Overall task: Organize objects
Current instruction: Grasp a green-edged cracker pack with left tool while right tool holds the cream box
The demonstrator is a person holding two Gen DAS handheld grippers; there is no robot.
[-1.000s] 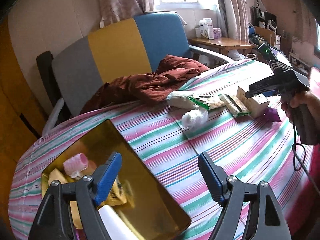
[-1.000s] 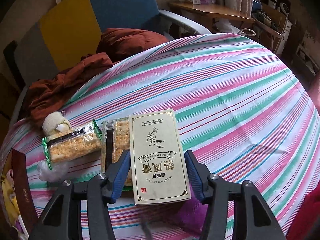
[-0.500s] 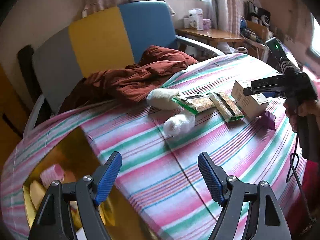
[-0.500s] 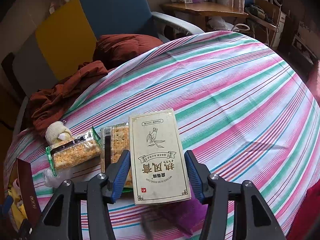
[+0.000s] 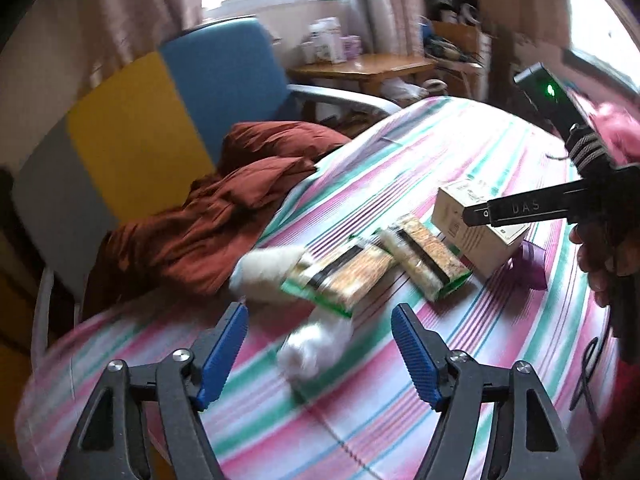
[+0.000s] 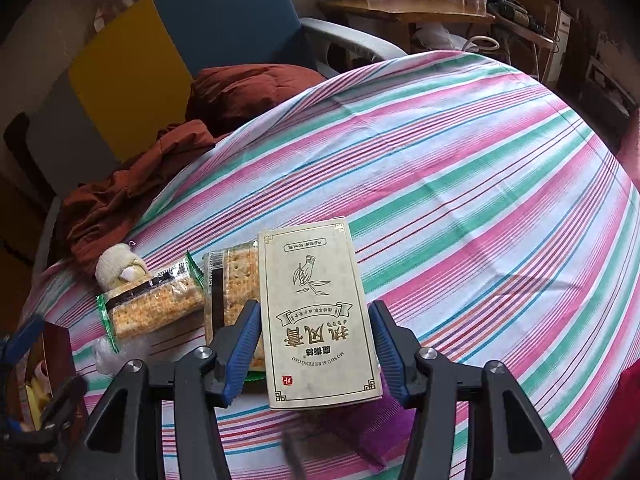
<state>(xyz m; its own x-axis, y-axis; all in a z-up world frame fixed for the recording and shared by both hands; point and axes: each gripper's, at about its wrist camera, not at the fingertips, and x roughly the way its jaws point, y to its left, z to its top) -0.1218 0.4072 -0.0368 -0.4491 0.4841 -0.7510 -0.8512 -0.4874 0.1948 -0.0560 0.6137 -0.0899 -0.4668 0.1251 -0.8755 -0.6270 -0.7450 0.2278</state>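
My right gripper (image 6: 314,344) is shut on a cream box with gold Chinese print (image 6: 316,312) and holds it just above the striped tablecloth; the box also shows in the left wrist view (image 5: 476,232). Two cracker packs (image 6: 152,306) (image 6: 230,284) lie left of it, with a cream cloth roll (image 6: 118,268) beyond them. My left gripper (image 5: 320,354) is open and empty, just above a crumpled white plastic wad (image 5: 316,344), which lies between its fingers. The cracker packs (image 5: 348,276) (image 5: 424,260) lie ahead of it.
A dark box with a gold inside (image 6: 44,364) holding small items stands at the table's left edge. A purple item (image 6: 360,428) lies under the cream box. A rust-red garment (image 5: 224,216) drapes from the chair (image 5: 168,92) onto the table.
My left gripper has swung right, away from the gold-lined box, toward the white wad and cracker packs. My right gripper still holds the cream box, nearly still.
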